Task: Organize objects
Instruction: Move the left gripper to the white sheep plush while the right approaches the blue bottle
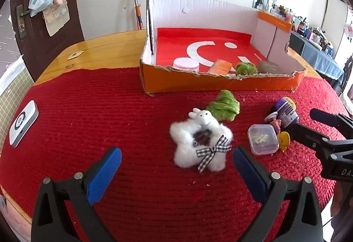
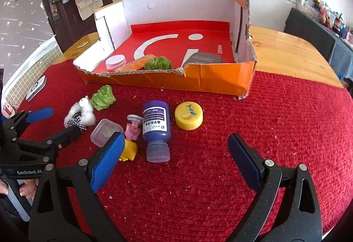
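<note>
Both tongs spread wide, gripping nothing. Left gripper sits low over the red woven mat, its blue pads flanking the near side of the fluffy white star-shaped plush with the checked ribbon bow without touching it. Right gripper hovers near the purple plastic bottle lying on its side, cap toward me.

Step in hand, as I judge it: picking loose items off the mat and moving them into the box. Plush looks like my left's next pick. That calls for easing forward until the pads straddle the body, then closing gently; soft stuffing will squash, so grip the middle, not the ribbon.

Containers:
- Orange cardboard box with torn front edge and red lining, far side of the mat. Inside, along the front wall: a pink-lidded round jar, an orange block, a green fuzzy clump, a flat grey case.
- Small clear plastic tub with lid, on the mat, pale crumbs inside.

On the mat outside the box: second green fuzzy piece, yellow round lid, small pink figure, yellow toy partly hidden behind my right gripper's left pad.
</note>
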`<state>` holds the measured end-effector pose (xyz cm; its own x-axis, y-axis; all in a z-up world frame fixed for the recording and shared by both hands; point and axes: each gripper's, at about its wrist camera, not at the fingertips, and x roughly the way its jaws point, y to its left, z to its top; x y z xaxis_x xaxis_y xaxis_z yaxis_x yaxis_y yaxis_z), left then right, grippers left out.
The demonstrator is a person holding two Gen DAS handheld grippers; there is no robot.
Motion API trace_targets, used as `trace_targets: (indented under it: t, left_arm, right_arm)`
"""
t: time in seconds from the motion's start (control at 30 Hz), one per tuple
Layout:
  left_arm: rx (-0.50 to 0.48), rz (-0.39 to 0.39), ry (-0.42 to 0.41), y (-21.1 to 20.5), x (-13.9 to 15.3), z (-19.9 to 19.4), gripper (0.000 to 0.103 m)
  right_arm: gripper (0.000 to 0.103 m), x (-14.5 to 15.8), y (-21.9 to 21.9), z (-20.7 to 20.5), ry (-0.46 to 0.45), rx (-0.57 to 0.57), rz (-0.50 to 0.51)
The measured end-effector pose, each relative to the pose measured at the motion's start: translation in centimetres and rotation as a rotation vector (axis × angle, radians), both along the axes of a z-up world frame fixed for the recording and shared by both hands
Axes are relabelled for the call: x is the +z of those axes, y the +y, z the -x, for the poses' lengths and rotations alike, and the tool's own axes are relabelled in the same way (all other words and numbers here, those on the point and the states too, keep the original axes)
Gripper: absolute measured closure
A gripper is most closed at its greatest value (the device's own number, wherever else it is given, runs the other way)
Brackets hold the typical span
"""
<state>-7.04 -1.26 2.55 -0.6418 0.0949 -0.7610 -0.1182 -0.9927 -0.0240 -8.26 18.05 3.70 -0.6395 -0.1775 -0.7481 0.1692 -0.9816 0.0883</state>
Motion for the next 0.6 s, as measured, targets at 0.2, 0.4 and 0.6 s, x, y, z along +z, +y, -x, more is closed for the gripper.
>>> trace_targets:
  t: [0.2, 0.4, 0.6]
  left_arm:
    - [-0.012, -0.011, -0.012, 0.1, -0.3, 0.5, 0.0]
    - [-0.029, -0.023, -0.018, 0.2, -0.6, 0.7, 0.003]
    - [-0.045, -0.026, -0.016, 0.5, -0.7, 0.9, 0.005]
  right_arm:
    - [0.029, 0.0, -0.3, 0.5, -0.013, 0.016, 0.04]
    - [0.05, -0.4, -0.1, 1.1, -0.053, 0.034, 0.122]
    - [0.052, -0.5, -0.4, 1.3, -0.05, 0.041, 0.135]
